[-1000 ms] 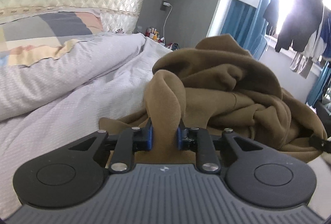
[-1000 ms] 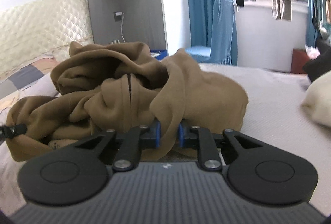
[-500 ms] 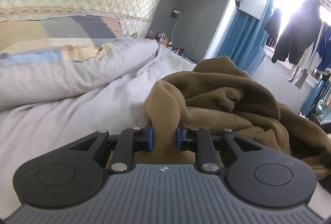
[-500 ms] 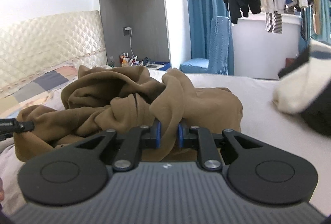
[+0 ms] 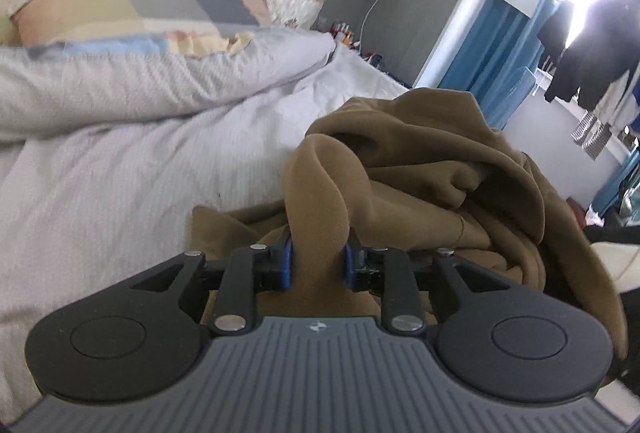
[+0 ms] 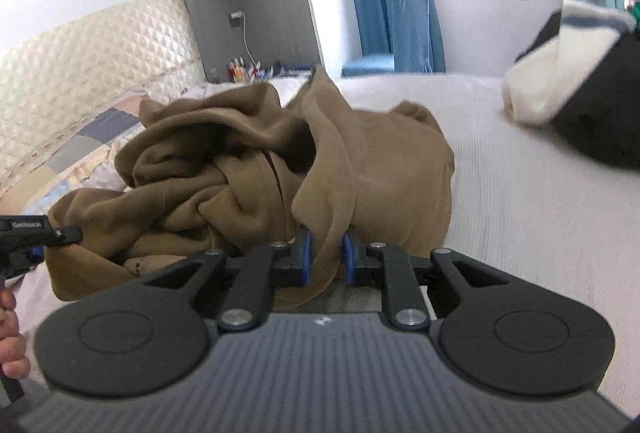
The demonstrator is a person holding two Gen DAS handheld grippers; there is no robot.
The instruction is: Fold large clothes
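**Open bed to the sides, heaped garment ahead**

Bare grey bedsheet (image 5: 120,169) lies open left of the crumpled brown hoodie (image 5: 420,169), up to the patchwork pillow (image 5: 132,17) at the headboard edge. On the hoodie's right, open sheet reaches a cream and black garment (image 6: 568,89) near the far edge.

Your brown garment (image 5: 432,169) lies bunched, so you cannot make out its sleeves, hem or collar; its lower edge is hidden behind the left gripper (image 5: 317,263) body. On the right wrist view, the fold clamped in the right gripper (image 6: 325,260) disappears behind the housing. Your hand (image 6: 10,329) is cut off at the left edge. The cream and dark item (image 6: 572,81) at the right edge is blurred and cropped; its kind cannot be told. The small bottles (image 6: 244,67) on the far shelf are too small to identify. The hanging clothes (image 5: 592,33) are washed out by window glare
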